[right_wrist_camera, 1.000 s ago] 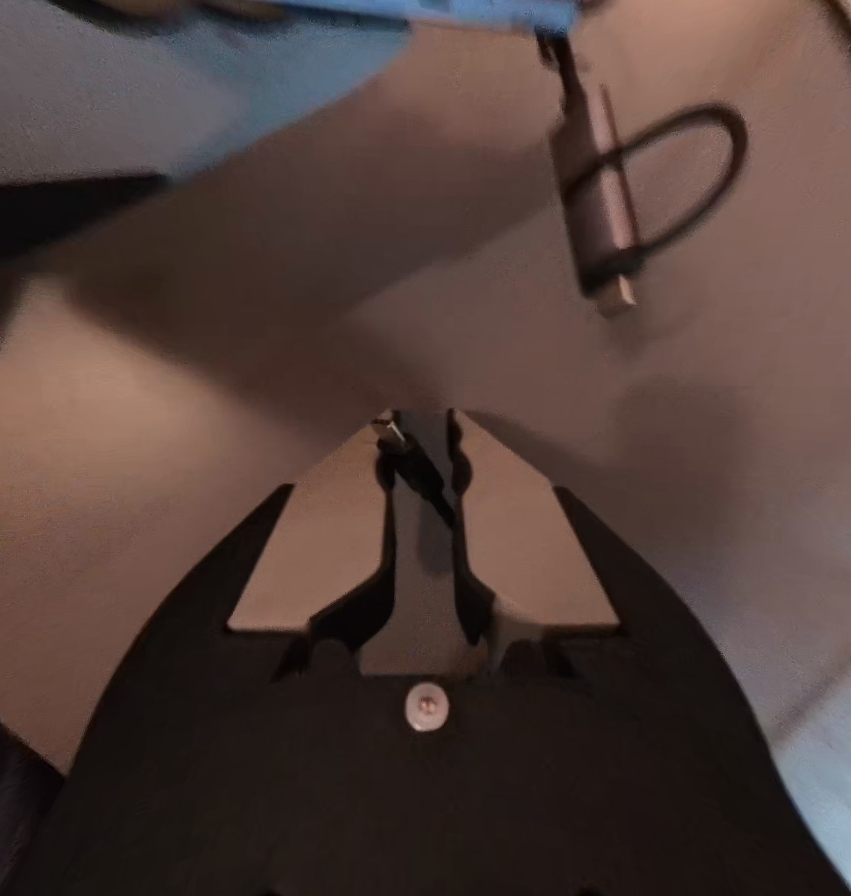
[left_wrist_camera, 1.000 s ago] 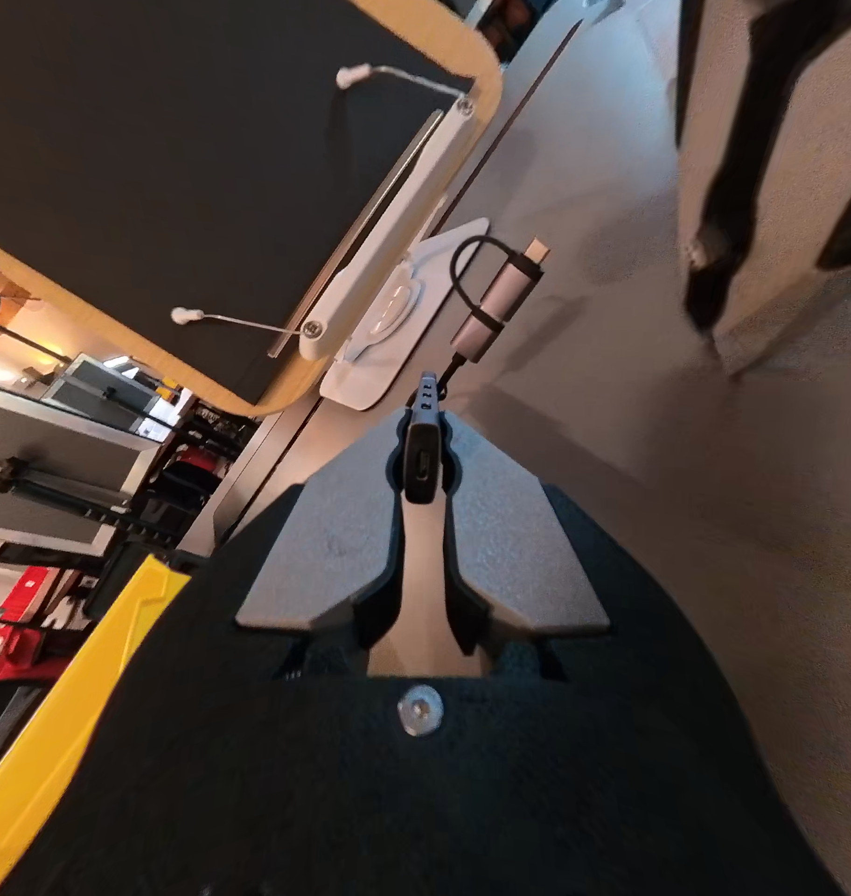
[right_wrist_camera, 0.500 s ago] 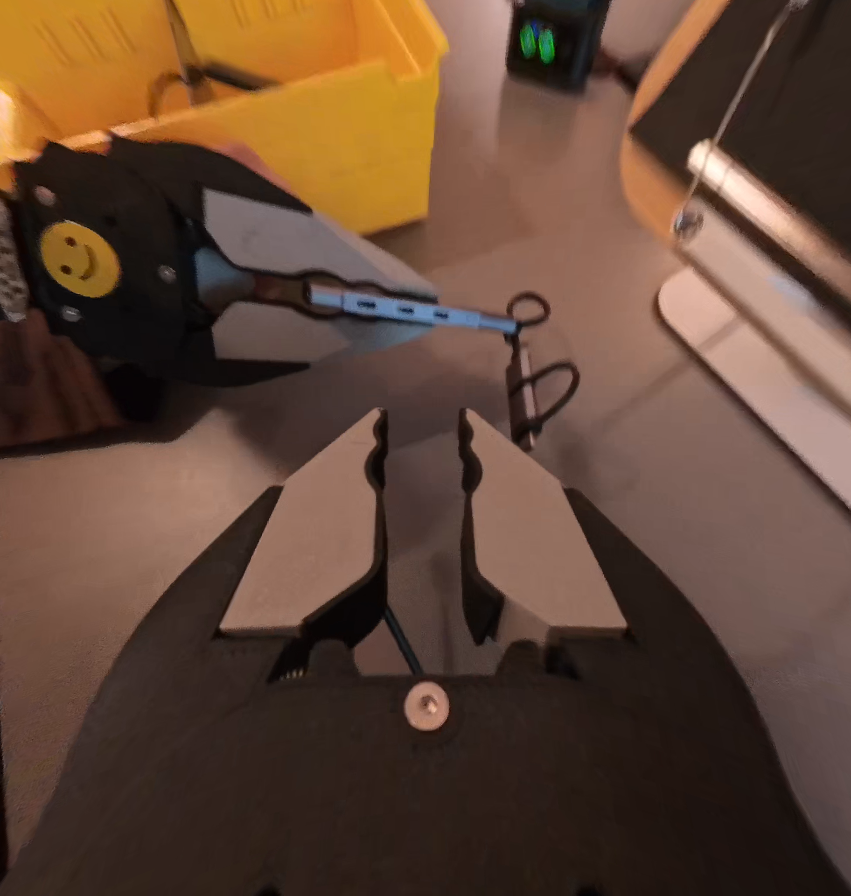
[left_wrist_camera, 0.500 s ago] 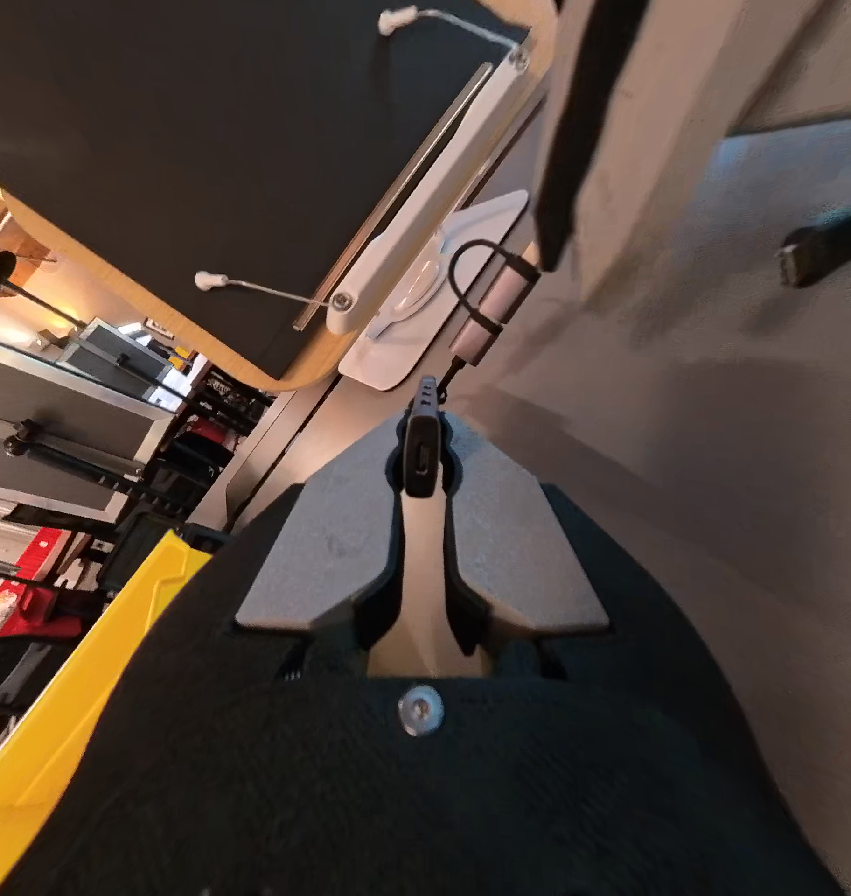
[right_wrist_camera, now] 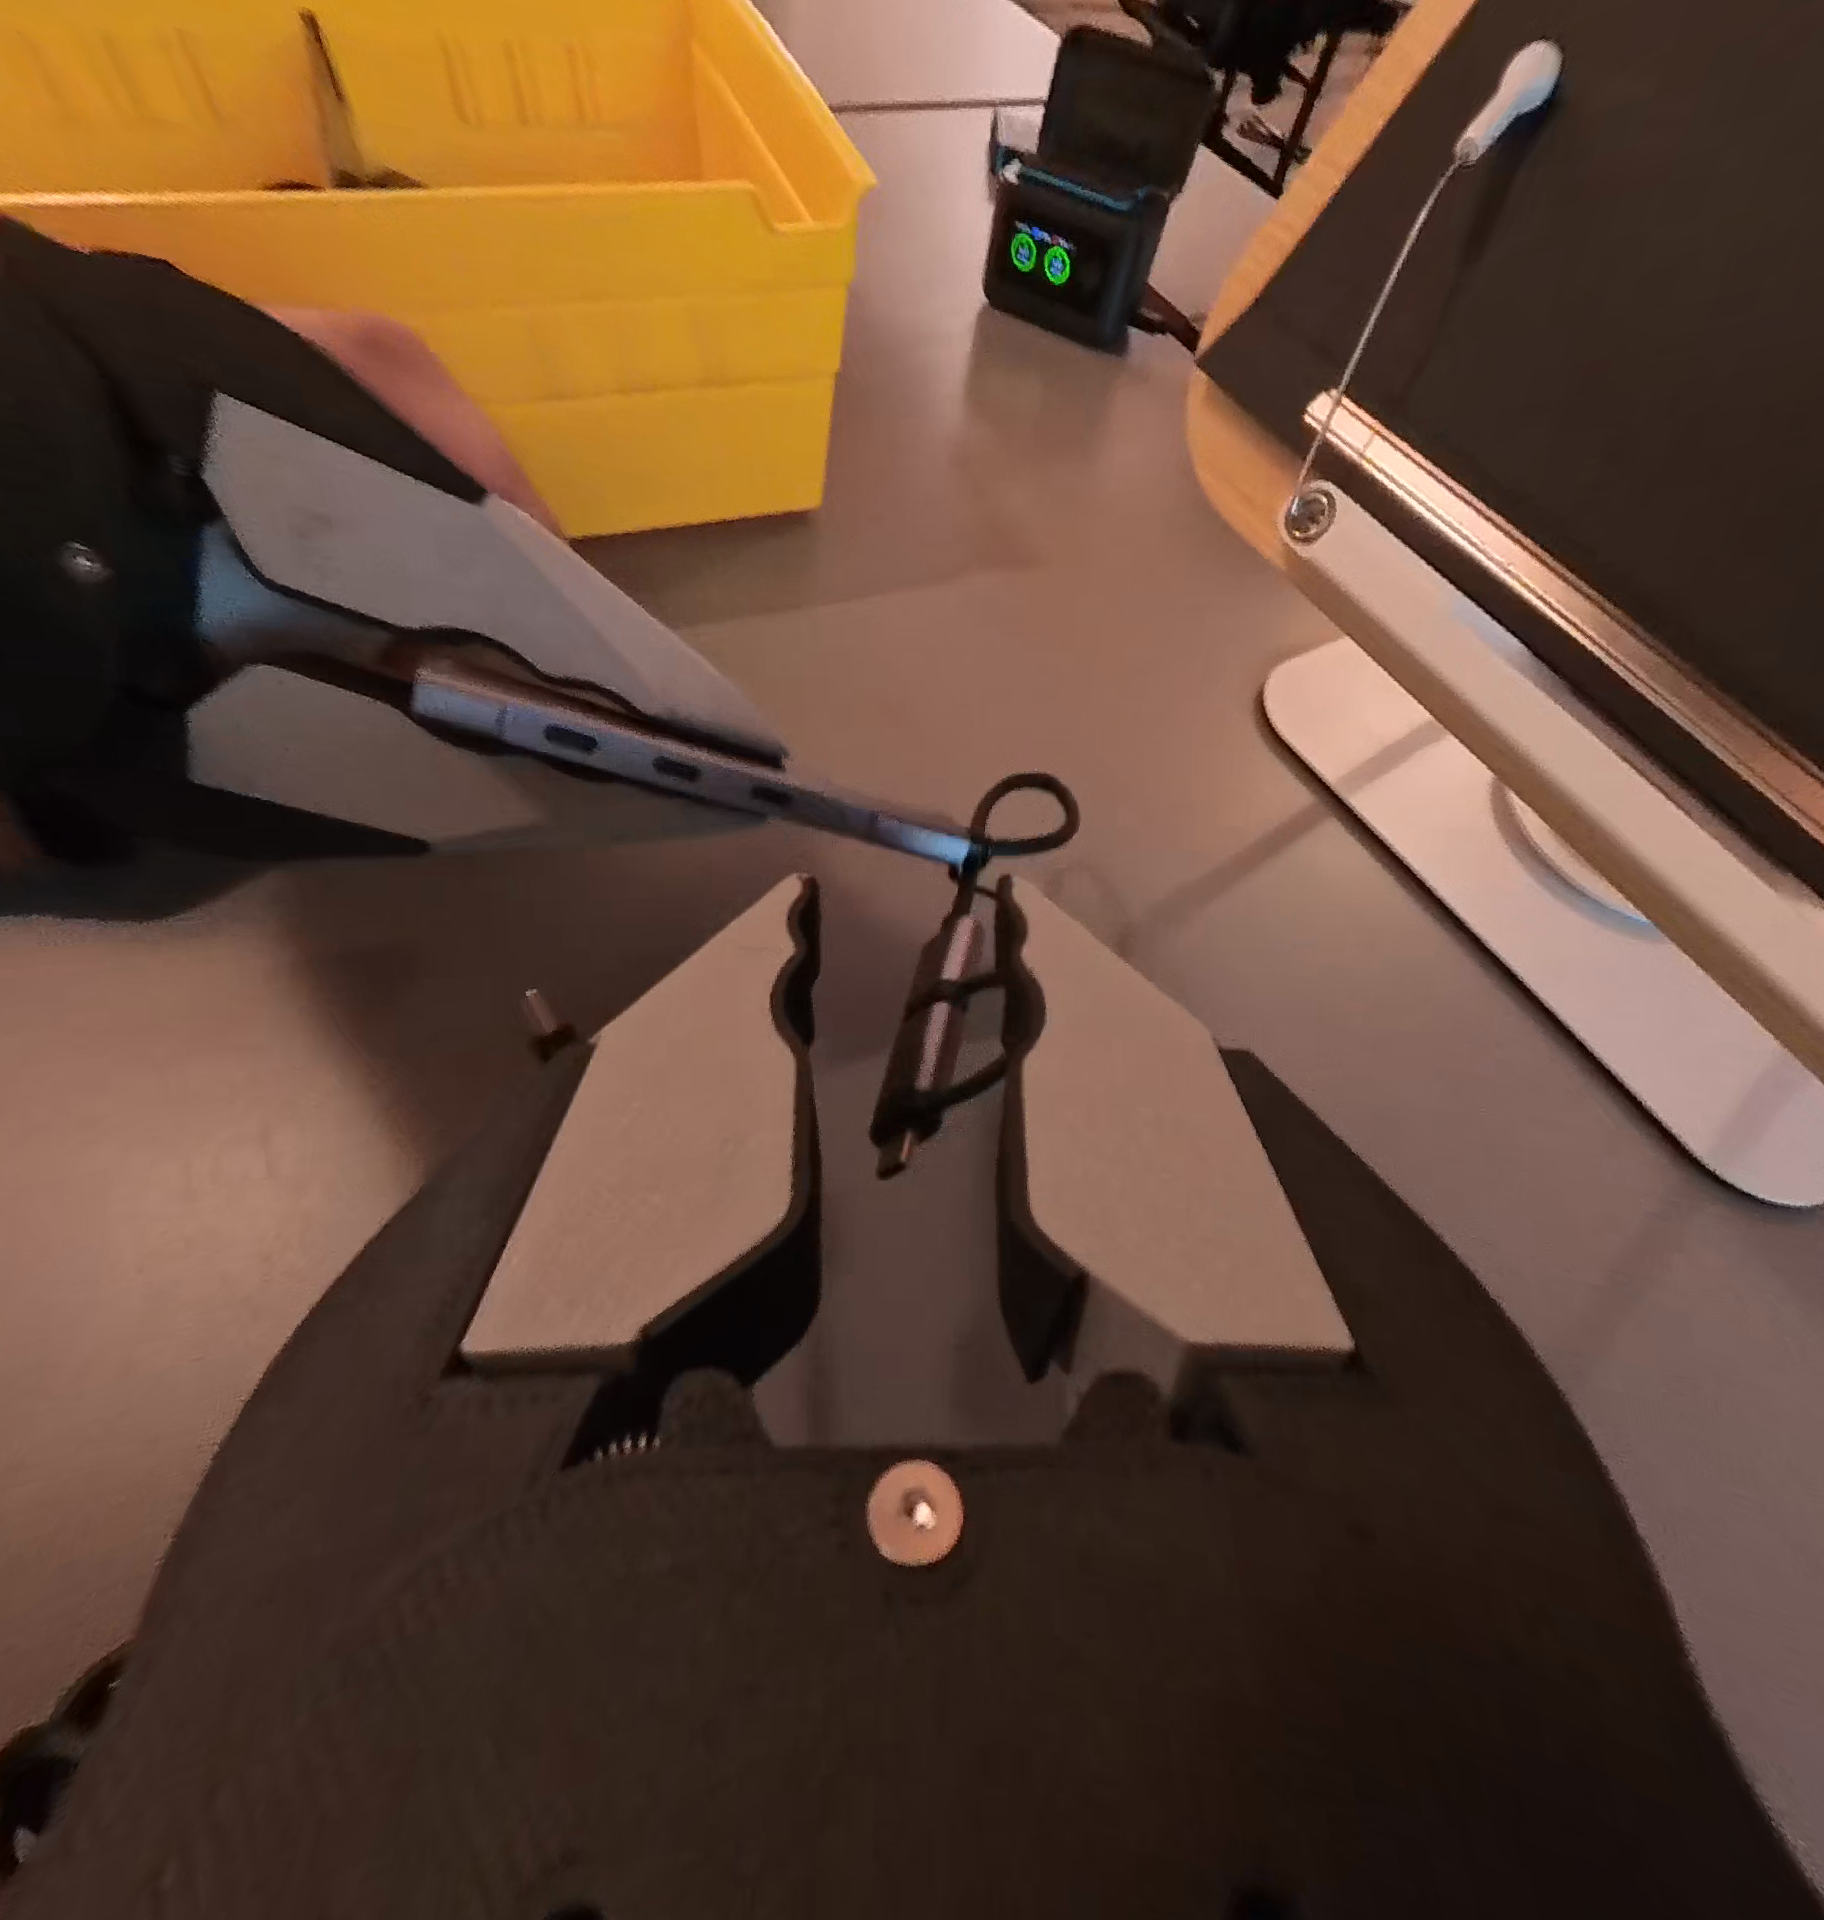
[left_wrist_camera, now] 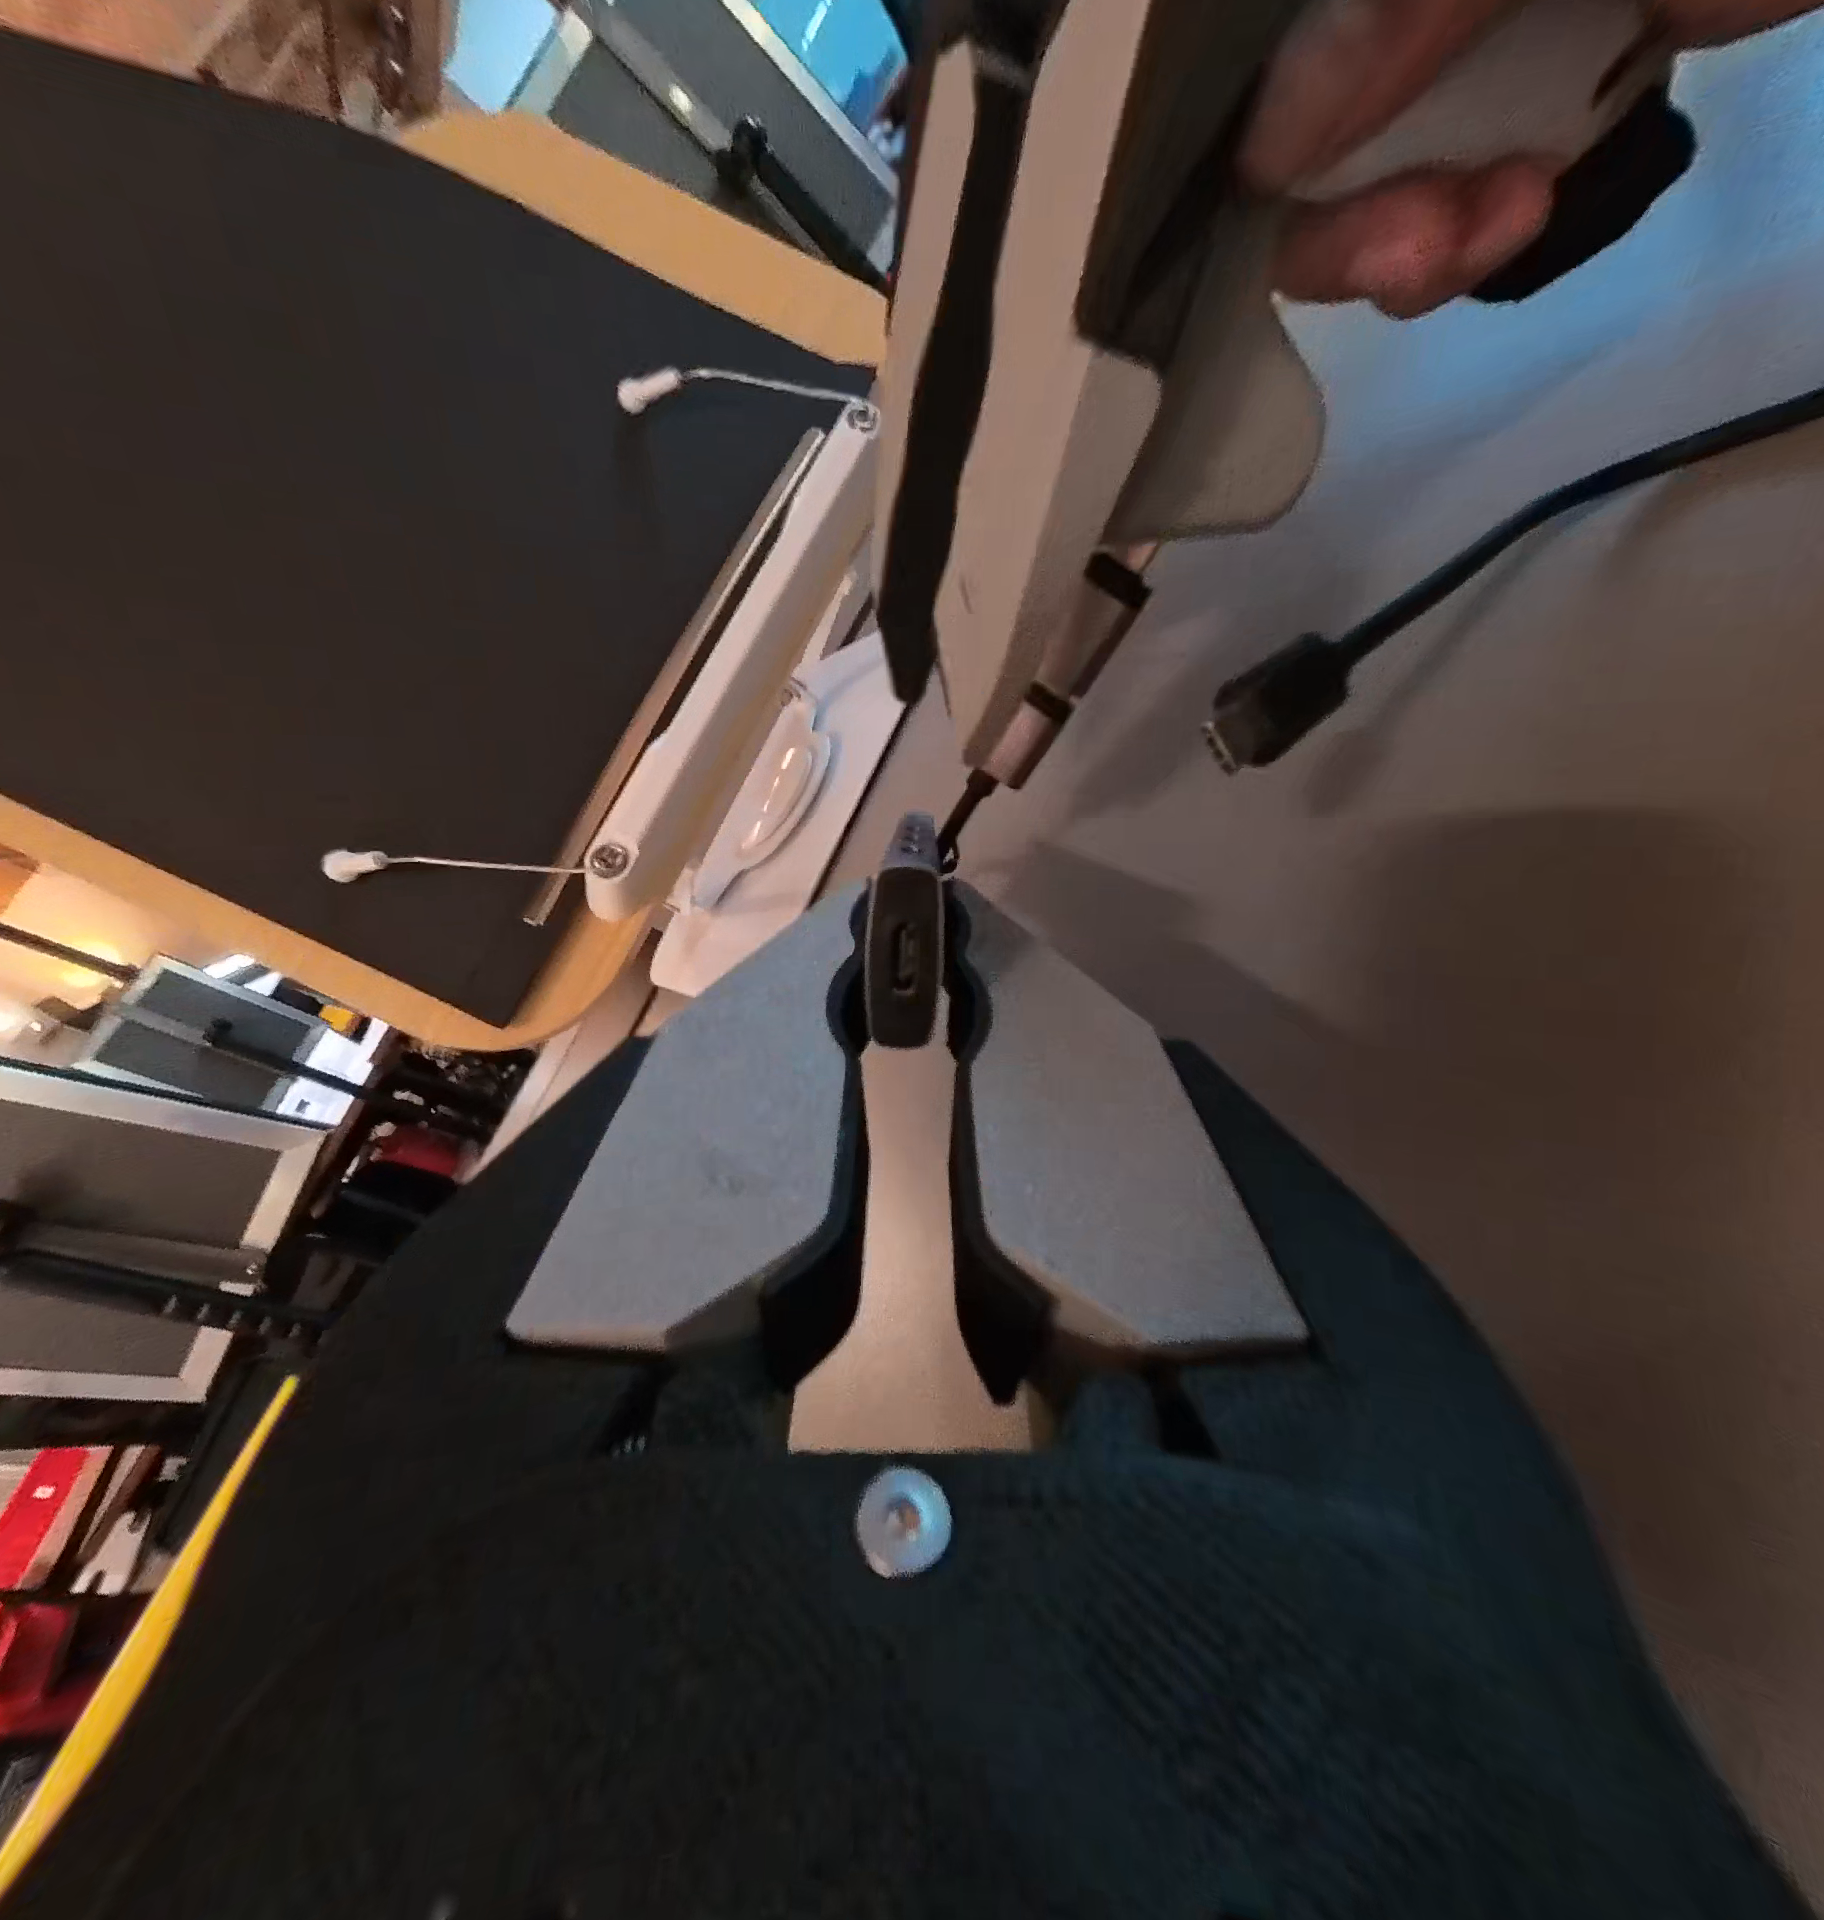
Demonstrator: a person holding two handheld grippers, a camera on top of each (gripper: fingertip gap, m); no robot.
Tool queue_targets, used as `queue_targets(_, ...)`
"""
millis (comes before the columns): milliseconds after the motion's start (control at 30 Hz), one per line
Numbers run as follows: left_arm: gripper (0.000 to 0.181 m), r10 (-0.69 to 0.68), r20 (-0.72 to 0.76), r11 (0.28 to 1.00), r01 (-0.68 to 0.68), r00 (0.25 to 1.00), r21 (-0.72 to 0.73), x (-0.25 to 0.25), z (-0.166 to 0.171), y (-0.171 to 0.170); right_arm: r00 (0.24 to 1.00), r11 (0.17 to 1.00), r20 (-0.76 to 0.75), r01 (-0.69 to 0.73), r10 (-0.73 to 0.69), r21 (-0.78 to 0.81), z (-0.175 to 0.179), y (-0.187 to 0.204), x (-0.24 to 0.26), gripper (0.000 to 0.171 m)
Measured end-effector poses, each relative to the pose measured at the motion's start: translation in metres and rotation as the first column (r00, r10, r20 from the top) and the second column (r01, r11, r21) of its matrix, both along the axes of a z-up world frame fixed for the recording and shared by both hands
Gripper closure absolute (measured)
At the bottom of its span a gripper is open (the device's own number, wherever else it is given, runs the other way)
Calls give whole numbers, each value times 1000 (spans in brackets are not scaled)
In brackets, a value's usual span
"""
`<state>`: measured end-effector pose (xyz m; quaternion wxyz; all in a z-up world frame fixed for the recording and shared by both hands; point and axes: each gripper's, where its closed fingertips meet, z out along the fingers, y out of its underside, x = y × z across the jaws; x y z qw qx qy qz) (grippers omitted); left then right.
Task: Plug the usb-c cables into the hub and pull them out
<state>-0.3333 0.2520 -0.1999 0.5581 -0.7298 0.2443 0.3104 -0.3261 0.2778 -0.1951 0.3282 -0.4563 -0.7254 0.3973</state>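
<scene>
- The left claw (left_wrist_camera: 903, 971) is closed on the hub (left_wrist_camera: 900, 961), a slim grey bar held edge-on above the table (left_wrist_camera: 1510, 1039); the right wrist view shows the same hub (right_wrist_camera: 679, 764) jutting from that claw (right_wrist_camera: 534, 748) with a row of ports along its side.
- All the ports that show look empty — as I judge it, no cable sits in the hub now, so either the plugging has yet to be done or a cable has been pulled out; the pictures cannot settle which.
- The hub's own short lead with its grey adapter plug (right_wrist_camera: 934, 1039) dangles from the far end of the hub, hanging down between the fingers of the right claw (right_wrist_camera: 908, 987).
- The right claw stands open, its jaws well apart; the adapter plug lies close to the right-hand finger, but I cannot tell whether they touch, and nothing is gripped.
- A black usb-c cable (left_wrist_camera: 1292, 707) lies loose on the table to the right of the hub, its plug free.
- A small metal tip (right_wrist_camera: 536, 1013) shows on the table just below the hub in the right wrist view — perhaps another plug, too little visible to say.
- Left to do, by my reading: take up a cable plug, align it with a port, push it home, then draw it out.
- Beyond the hub stand a yellow bin (right_wrist_camera: 575, 260) and a white stand (right_wrist_camera: 1510, 883).
</scene>
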Motion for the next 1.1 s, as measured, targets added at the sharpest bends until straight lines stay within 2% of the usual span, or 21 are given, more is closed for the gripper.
queue_targets(33,174,7,-3,1000,-7,1000,16,-1,2,0,1000,1000,4,5,-5,14,-1,1,0,140)
queue_targets(167,174,69,-3,998,-69,998,-2,-17,-3,-3,998,999,-35,-48,48,21,15,0,12,141)
queue_targets(267,174,82,-24,997,-81,996,16,-21,0,-8,977,974,37,-205,209,-98,14,-18,37,144)
queue_targets(333,174,91,-87,995,-89,992,33,-20,4,-12,958,955,85,-259,272,-141,9,-23,50,145)
queue_targets(500,175,99,-340,995,-97,935,22,-11,1,-16,926,943,179,-317,331,-106,-12,-29,61,145)
queue_targets(567,174,87,-382,996,-91,920,7,-7,-4,-15,926,947,198,-318,321,-50,-22,-29,58,145)
queue_targets(633,175,65,-360,997,-76,931,-16,-3,-9,-13,922,948,229,-317,313,-19,-31,-29,56,148)
queue_targets(667,174,55,-344,997,-70,937,-29,-2,-12,-12,924,950,237,-311,302,2,-34,-29,54,153)
queue_targets(700,174,51,-333,997,-68,941,-39,-2,-14,-12,930,953,234,-300,284,34,-35,-27,51,167)
queue_targets(867,174,99,-272,992,-115,957,-42,-14,-14,-13,986,960,93,-156,138,232,-20,-10,28,168)
queue_targets(967,174,186,-251,980,-199,950,-26,-32,-11,-15,1000,918,-20,-13,23,396,-13,3,12,168)
queue_targets(1033,174,212,-225,975,-222,951,-20,-38,-10,-16,996,826,-74,85,-52,557,-16,14,3,168)
queue_targets(1100,174,218,-201,974,-226,955,-19,-40,-10,-17,988,655,-127,156,-92,739,-18,23,-5,168)
